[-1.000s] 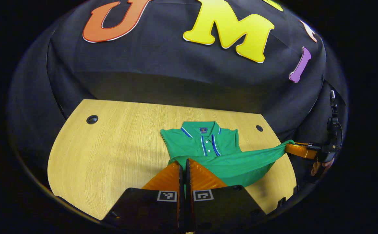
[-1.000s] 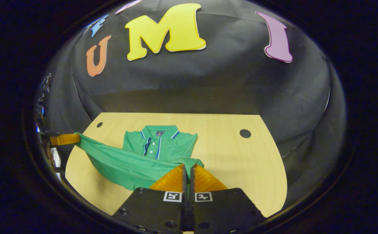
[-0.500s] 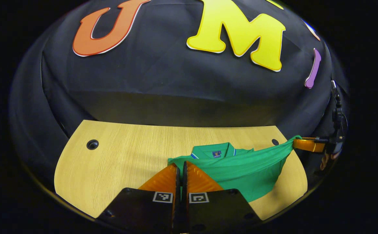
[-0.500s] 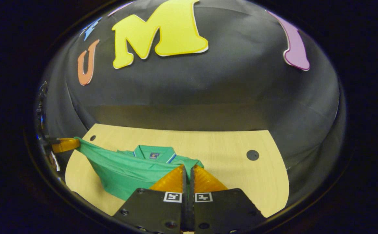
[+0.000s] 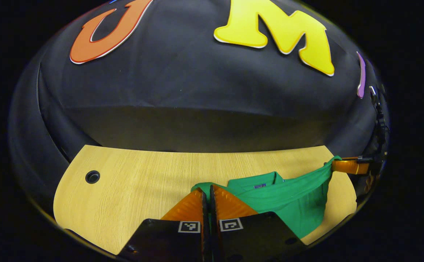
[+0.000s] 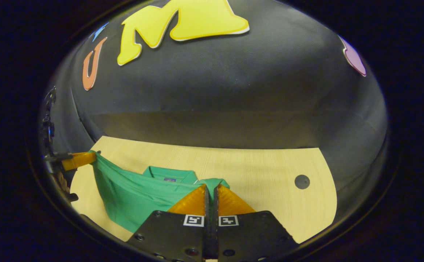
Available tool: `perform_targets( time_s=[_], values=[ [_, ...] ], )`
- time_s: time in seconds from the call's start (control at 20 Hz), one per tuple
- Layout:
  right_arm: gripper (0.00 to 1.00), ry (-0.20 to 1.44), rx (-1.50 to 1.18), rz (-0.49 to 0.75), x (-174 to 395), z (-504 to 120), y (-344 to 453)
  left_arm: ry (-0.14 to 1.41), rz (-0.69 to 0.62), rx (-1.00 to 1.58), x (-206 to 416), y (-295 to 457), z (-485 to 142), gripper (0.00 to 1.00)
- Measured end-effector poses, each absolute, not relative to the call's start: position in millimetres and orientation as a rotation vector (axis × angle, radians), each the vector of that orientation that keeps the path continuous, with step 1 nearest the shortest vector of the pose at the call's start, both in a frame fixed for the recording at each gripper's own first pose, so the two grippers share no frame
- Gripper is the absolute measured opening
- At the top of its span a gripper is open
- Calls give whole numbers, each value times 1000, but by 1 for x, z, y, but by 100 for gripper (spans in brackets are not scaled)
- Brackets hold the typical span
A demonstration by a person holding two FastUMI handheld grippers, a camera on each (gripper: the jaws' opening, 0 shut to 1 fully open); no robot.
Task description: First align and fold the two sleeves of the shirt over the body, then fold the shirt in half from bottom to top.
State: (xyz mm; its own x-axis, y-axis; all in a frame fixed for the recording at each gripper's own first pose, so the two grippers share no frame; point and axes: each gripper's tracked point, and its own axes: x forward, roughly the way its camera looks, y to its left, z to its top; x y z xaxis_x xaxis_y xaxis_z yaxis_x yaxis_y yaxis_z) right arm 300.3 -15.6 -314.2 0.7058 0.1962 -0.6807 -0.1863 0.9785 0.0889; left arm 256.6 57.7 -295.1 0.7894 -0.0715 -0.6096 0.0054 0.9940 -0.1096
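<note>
Two tools, one shirt, one desk, two round holes in the desktop.

Left tool (image 5: 207,189), bottom centre of the left gripper view: fingers pressed together, clenched on a bunched corner of the green shirt (image 5: 288,198). Right tool (image 6: 211,189), bottom centre of the right gripper view: likewise clamped on the shirt's (image 6: 135,196) opposite corner. Each tool also visible far off in the other's view: right tool (image 5: 346,166) at the right edge, left tool (image 6: 77,160) at the left edge, each with cloth pinched at its tip.

Shirt: lower edge raised and stretched as a taut band between the two tools, sagging in the middle, draped over the body lying on the desk (image 5: 135,178). Collar with a small dark tag just above the band, lower centre of both views. Pale wood desktop; one hole (image 5: 92,177) at left, another (image 6: 302,181) at right.
</note>
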Motion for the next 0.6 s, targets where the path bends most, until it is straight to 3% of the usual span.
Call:
perform_targets(
  time_s=[0.45,0.6],
  values=[
    [0,800,-5,187,327,-380,-21,742,-29,-134,270,59,-365,14],
    [6,832,-20,165,324,-406,-35,780,8,-149,265,70,-385,16]
  ],
)
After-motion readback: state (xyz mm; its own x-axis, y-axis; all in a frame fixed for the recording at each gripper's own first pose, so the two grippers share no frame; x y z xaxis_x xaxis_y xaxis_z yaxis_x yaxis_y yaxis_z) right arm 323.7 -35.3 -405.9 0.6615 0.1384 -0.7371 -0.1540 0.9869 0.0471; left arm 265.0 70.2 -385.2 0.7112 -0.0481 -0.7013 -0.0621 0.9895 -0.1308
